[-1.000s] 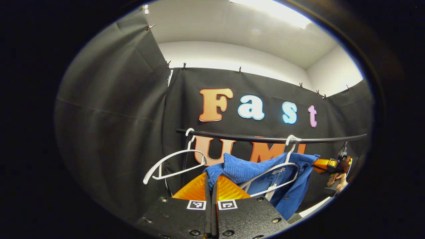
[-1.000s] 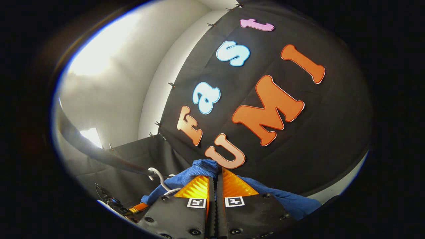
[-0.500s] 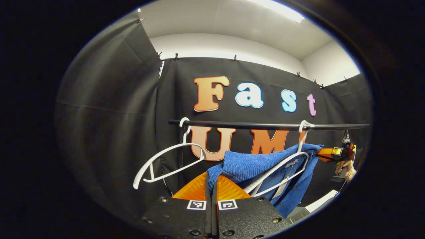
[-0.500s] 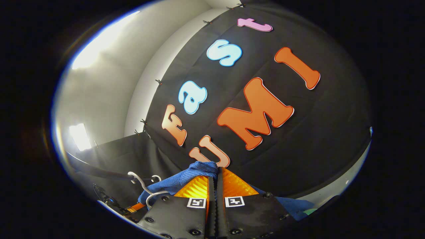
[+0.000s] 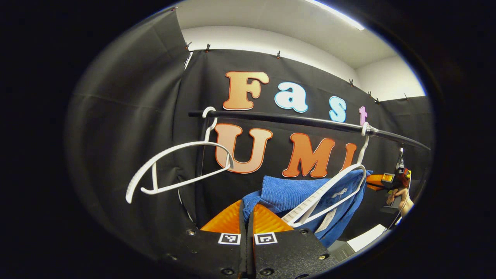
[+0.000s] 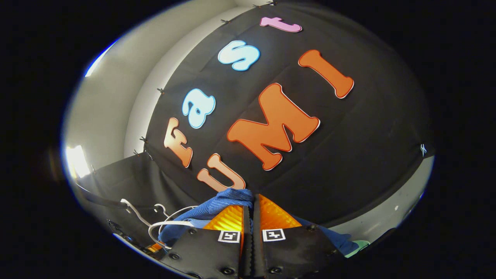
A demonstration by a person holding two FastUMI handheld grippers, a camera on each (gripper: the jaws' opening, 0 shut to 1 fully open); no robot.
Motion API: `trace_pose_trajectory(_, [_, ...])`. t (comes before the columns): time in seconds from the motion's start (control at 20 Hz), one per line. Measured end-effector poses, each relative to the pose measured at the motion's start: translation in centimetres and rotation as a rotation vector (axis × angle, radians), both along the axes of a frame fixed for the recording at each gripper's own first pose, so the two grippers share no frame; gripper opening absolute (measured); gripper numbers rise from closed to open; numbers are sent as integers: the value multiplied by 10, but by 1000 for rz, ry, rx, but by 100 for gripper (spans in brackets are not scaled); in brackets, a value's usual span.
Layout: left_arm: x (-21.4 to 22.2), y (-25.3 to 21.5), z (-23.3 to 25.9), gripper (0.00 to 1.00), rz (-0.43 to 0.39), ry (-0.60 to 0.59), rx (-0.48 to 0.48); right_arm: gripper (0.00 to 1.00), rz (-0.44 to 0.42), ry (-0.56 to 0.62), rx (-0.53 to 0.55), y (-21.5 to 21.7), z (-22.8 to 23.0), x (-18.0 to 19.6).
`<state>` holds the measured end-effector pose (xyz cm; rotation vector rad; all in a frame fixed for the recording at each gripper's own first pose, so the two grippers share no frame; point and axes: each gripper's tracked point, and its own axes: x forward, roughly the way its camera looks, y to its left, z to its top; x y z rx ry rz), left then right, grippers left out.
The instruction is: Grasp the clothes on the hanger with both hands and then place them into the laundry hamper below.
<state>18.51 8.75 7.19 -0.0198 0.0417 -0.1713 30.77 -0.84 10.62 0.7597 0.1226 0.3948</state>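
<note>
A blue garment (image 5: 286, 193) is pinched at one end by the left gripper (image 5: 247, 211) and at the other by the right gripper (image 6: 248, 205), both jaws pressed together on the cloth; it is draped partly over a white hanger (image 5: 329, 193) hung from the rail (image 5: 294, 120), beside a bare hanger (image 5: 174, 166)

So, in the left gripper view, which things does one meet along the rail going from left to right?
Empty white hanger → blue garment on the second white hanger → the right tongs with the hand holding them.
</note>
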Motion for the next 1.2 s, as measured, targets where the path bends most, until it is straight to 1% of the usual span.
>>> trace_pose_trajectory(0.15, [0, 4, -9, 0, 8, 12, -10, 7, -15, 31, -44, 3, -16, -2])
trace_pose_trajectory(0.25, [-1, 13, -21, 0, 28, 40, -16, 7, -18, 47, -46, 6, -23, -4])
trace_pose_trajectory(0.4, [-9, 31, -52, 0, 37, 108, -70, 7, -22, 95, -73, 11, -49, -7])
trace_pose_trajectory(0.5, [-13, 30, -67, 0, 36, 125, -56, 8, -37, 129, -88, 12, -69, -7])
trace_pose_trajectory(0.65, [-24, 22, -87, 0, 24, 152, -36, 7, -66, 186, -83, 3, -96, -16])
trace_pose_trajectory(0.8, [-29, 18, -100, 0, 17, 177, -16, 7, -86, 221, -120, -2, -122, -30])
trace_pose_trajectory(1.05, [-41, 7, -118, 0, 7, 201, -16, 7, -116, 242, -155, -11, -141, -54])
trace_pose_trajectory(1.2, [-44, -3, -132, 0, -6, 218, 1, 7, -129, 258, -187, -11, -155, -68])
